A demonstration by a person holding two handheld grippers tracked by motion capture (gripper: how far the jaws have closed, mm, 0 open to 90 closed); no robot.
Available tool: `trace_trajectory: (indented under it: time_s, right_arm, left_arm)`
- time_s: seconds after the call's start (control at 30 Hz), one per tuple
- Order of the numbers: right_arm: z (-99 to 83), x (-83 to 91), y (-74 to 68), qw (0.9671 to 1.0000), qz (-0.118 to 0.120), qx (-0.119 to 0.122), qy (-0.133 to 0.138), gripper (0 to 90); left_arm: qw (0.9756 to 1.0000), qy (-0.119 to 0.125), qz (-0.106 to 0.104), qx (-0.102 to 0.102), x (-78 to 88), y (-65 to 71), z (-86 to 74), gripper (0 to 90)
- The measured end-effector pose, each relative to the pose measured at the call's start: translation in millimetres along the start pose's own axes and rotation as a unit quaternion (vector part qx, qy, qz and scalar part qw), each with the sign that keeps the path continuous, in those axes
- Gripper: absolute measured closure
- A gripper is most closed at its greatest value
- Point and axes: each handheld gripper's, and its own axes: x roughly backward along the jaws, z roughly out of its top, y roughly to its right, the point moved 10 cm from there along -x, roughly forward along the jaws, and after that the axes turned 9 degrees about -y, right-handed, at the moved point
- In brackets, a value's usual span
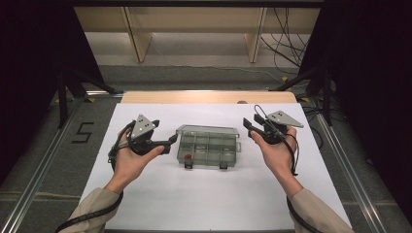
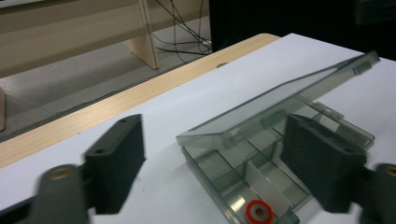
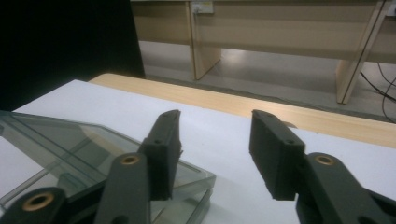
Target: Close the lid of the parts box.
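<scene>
A clear grey compartment box (image 1: 208, 148) lies in the middle of the white sheet, its lid (image 1: 208, 130) lifted part way at the front. A small red ring (image 1: 188, 156) rests in its front left compartment. My left gripper (image 1: 171, 141) hovers just left of the box with its jaws spread apart and nothing pressed between them. In the left gripper view the raised lid (image 2: 275, 100) and the red ring (image 2: 259, 212) lie beyond the left gripper (image 2: 219, 163). My right gripper (image 1: 248, 125) is open beside the box's right end. In the right gripper view the right gripper (image 3: 215, 149) stands above the lid (image 3: 70, 140).
The white sheet (image 1: 194, 199) covers a wooden table whose far edge (image 1: 209, 97) is bare. Beyond it are desk legs (image 1: 138, 39) and loose cables (image 1: 286, 43) on the floor. Dark curtains flank both sides. A "5" marking (image 1: 82, 132) is on the floor at left.
</scene>
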Motion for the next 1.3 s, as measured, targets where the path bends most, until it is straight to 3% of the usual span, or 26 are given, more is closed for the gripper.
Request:
trace_trajectory:
  time_s: [0.17,0.47,0.73,1.1,1.3]
  right_arm:
    - [0.4,3.4,-5.9,0.9997,0.015,0.012,-0.017,68.7]
    - [-1.6,5.9,-17.1,0.9985,0.028,0.027,-0.037,90.0]
    - [-4.9,6.9,-28.3,0.9966,0.049,0.030,-0.060,90.0]
    - [-12.0,4.9,-42.0,0.9925,0.075,0.039,-0.088,90.0]
    - [-15.4,3.1,-42.6,0.9915,0.073,0.042,-0.098,90.0]
  left_arm:
    - [0.9995,-0.022,0.005,0.023,-2.1,-4.9,4.2,49.3]
    - [0.9984,-0.053,-0.001,0.020,-14.7,3.6,11.2,88.4]
    - [0.9972,-0.071,-0.013,0.019,-20.8,8.8,8.4,89.9]
    - [0.9965,-0.077,-0.022,0.022,-22.1,10.3,7.0,89.9]
    - [0.9960,-0.083,-0.024,0.025,-21.7,12.4,5.5,89.9]
